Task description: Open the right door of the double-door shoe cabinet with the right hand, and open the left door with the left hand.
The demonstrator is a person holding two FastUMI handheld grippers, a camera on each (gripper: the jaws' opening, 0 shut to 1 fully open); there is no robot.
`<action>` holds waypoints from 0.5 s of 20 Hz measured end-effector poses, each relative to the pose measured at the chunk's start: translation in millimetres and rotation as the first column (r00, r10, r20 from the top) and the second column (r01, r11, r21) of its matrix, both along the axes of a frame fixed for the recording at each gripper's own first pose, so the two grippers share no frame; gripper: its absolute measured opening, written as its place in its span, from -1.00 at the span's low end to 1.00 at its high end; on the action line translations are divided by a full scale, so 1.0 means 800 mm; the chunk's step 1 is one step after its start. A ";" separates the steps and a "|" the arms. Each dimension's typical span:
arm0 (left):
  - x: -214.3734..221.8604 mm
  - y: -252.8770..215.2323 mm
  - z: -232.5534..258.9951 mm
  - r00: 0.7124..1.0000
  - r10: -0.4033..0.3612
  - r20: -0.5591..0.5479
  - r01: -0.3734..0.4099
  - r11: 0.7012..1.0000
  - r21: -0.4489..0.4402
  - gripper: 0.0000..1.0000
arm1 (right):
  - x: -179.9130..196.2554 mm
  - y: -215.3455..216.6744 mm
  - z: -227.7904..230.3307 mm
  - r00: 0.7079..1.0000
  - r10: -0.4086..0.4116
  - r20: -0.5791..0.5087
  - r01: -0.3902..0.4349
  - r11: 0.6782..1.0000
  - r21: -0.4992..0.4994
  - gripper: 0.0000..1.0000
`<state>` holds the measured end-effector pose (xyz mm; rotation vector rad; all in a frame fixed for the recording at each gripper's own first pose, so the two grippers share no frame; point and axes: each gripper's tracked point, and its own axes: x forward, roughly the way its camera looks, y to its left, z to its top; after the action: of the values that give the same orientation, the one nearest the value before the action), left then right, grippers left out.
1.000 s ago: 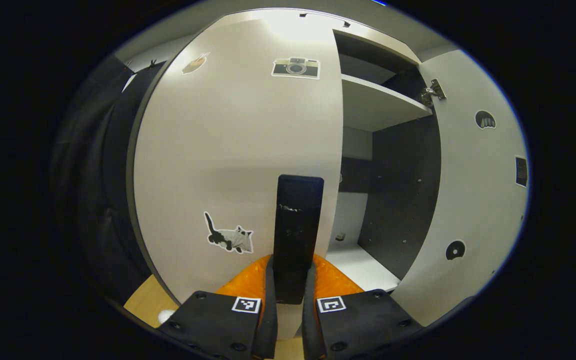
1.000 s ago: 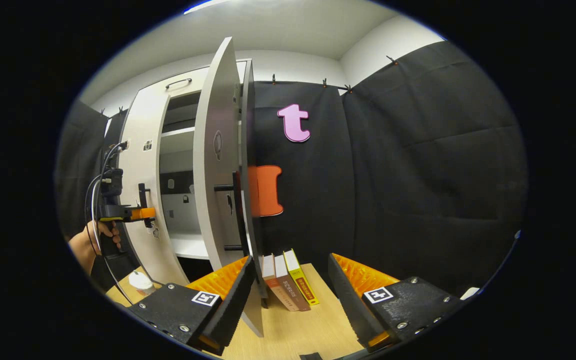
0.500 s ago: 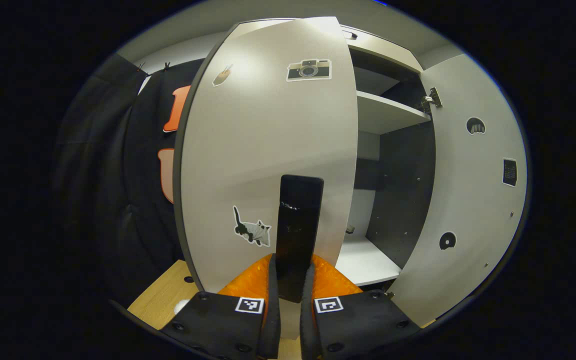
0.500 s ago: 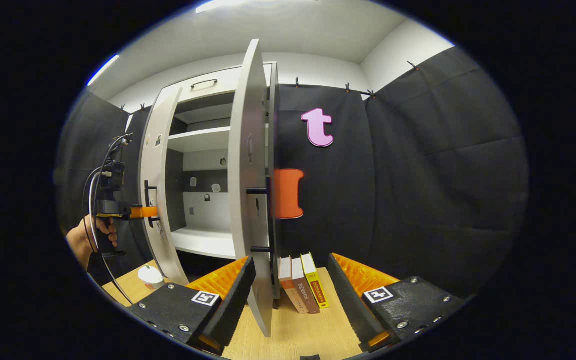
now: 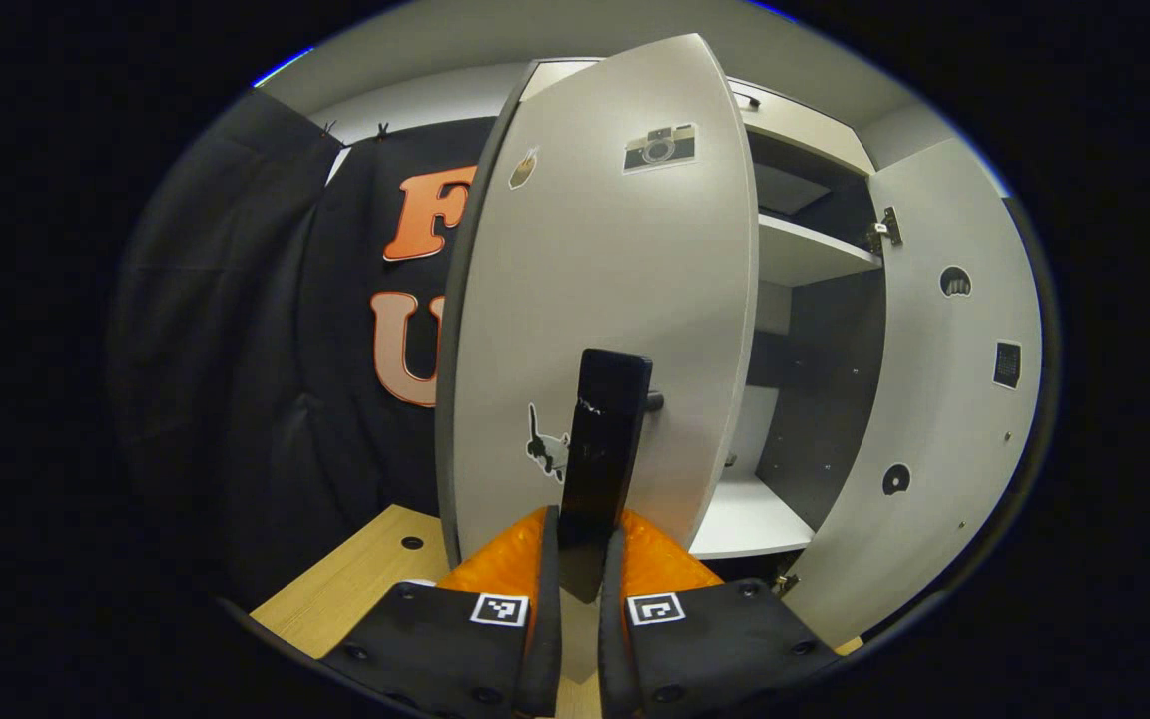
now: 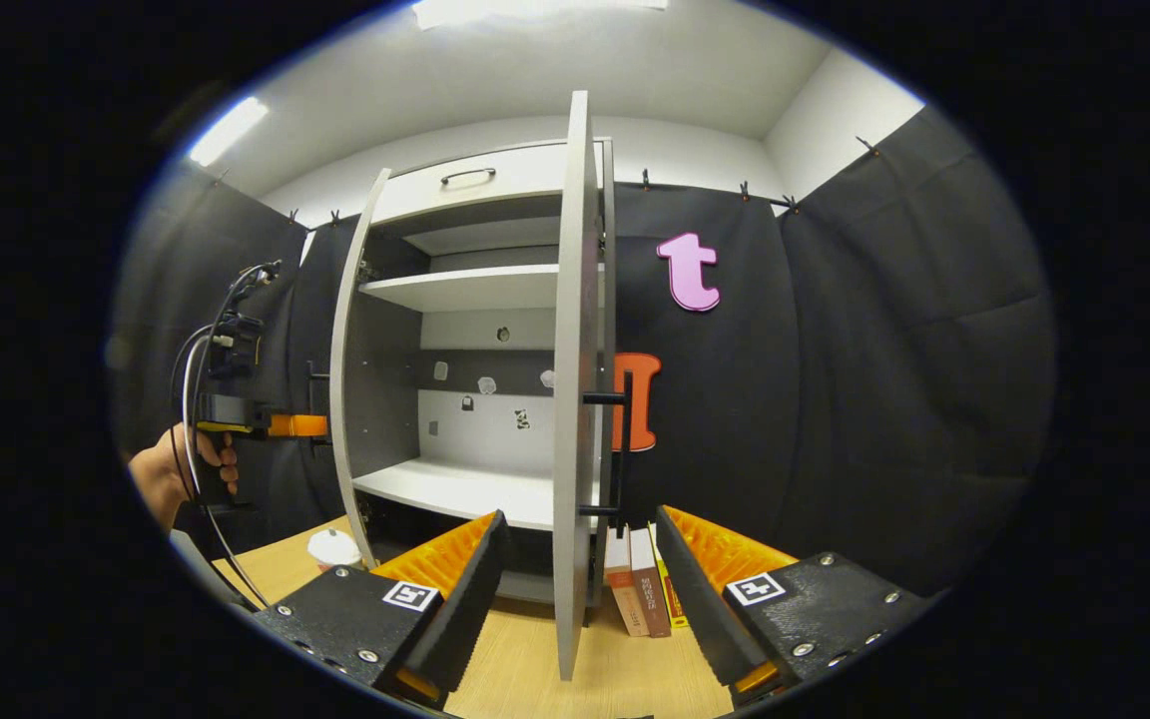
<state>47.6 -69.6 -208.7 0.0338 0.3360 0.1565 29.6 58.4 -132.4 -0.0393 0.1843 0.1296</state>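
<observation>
Shoe cabinet (image 6: pixel 475 300): double-door, standing on desk (image 6: pixel 525 679), shelves exposed.

Left door (image 5: pixel 605 300): swung well out from the carcass, stickers on its face. Black bar handle (image 5: pixel 603 439) clamped between both fingers of left gripper (image 5: pixel 575 569), presumably held to draw the door on round its hinge.

Right door (image 6: pixel 572 399): swung wide, seen edge-on, handle (image 6: pixel 620 439) on its far face. Right gripper (image 6: pixel 575 569) spread apart, astride the door's edge without touching; judged released, that door done.

Books (image 6: pixel 640 589): leaning just behind the right door.

Small white cup (image 6: pixel 333 547): on desk near the left door.
</observation>
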 end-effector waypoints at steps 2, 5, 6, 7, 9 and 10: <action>-0.001 0.002 0.003 1.000 0.016 0.010 -0.017 1.000 0.016 -0.55 | 0.001 0.011 -0.002 1.000 0.019 0.000 -0.019 1.000 0.011 0.79; -0.008 0.008 0.004 1.000 0.026 0.017 -0.026 1.000 0.016 -0.69 | 0.004 0.029 -0.008 0.999 0.052 -0.013 -0.052 0.999 0.014 0.80; -0.010 0.009 0.005 0.999 0.028 0.016 -0.028 0.999 0.018 -0.69 | 0.004 0.033 -0.010 0.998 0.060 -0.015 -0.060 0.998 0.010 0.80; -0.013 0.011 0.005 0.999 0.028 0.015 -0.029 0.999 0.023 -0.69 | 0.006 0.037 -0.009 0.998 0.065 -0.017 -0.064 0.998 0.006 0.80; -0.015 0.014 0.006 1.000 0.019 0.018 -0.020 0.999 0.039 -0.69 | 0.009 0.045 -0.013 0.997 0.074 -0.020 -0.074 0.997 0.005 0.79; -0.016 0.017 0.008 1.000 0.020 0.019 -0.021 0.999 0.045 -0.69 | 0.009 0.050 -0.016 0.997 0.079 -0.025 -0.079 0.997 0.006 0.80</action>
<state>34.8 -55.7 -202.2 0.0732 0.3141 0.1849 37.2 98.1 -144.9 -0.0403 0.2081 0.2096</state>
